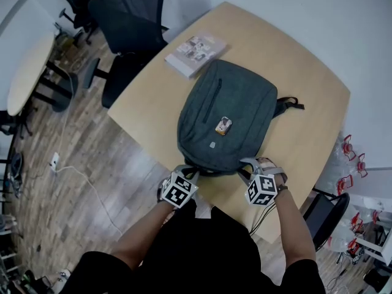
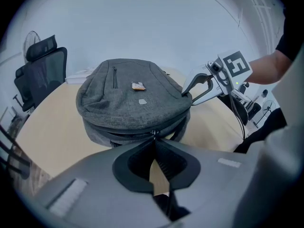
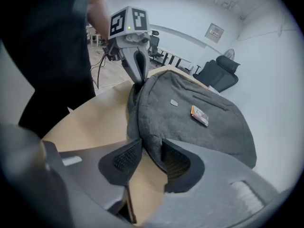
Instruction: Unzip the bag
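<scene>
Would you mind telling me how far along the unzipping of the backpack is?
Done: nothing yet; the zipper on the backpack looks closed. In hand: the left gripper pinches the zipper pull, while the right gripper, open, straddles the backpack edge. Left: the whole unzip.

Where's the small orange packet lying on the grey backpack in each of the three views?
Head view: the small orange packet sits near centre, on the grey fabric backpack.
Left gripper view: upper centre, on the backpack's top.
Right gripper view: right of centre.
Shared landmark: the pale patch beside it.
</scene>
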{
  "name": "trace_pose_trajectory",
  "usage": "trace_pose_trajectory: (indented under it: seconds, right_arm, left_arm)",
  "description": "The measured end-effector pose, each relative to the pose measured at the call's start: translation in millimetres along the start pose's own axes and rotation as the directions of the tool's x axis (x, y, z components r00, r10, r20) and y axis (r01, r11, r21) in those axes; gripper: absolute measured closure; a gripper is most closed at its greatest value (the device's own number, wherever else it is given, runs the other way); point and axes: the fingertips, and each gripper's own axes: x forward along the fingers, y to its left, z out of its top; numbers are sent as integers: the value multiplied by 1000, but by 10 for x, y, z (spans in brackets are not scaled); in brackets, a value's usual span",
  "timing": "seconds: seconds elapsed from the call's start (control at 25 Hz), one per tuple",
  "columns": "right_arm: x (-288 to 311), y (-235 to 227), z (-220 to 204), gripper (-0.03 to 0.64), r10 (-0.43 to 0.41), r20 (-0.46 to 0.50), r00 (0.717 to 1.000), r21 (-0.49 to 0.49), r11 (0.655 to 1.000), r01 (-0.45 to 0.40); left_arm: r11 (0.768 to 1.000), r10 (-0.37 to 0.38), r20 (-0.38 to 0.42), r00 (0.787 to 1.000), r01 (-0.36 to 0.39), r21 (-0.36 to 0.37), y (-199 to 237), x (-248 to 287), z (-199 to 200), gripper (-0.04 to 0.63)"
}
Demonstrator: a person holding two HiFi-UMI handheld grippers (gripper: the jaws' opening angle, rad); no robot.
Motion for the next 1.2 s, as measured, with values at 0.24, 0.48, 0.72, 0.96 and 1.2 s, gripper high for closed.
trace_pose_trajectory:
  seconds: [0.24,0.48,0.72,0.96,1.2]
  right_arm:
    - [26,107,82,497,-26,-34,999,294,955,35]
    - [116,129,283,500,-61,-28,998,571,818,66]
    - [226,103,526,503,-51,6,999,621,783,36]
    - [331,69,739,503,-80,15,997,641,766,52]
    - [154,174,802,451,20,142,990,270,961,-58]
  left_arm:
    - [999,10,5,1000,-10,-35,77,15,8,569]
    - [997,49,-30,998,-47,58,93,-126,-94,569]
    - [996,66,-18,998,-65,56,-17,-133,-28,569]
    - [995,95,-19,995,-94,18,59,-178,-30,569]
    - [995,93,8,996,-93,-20,140,-176,-73,569]
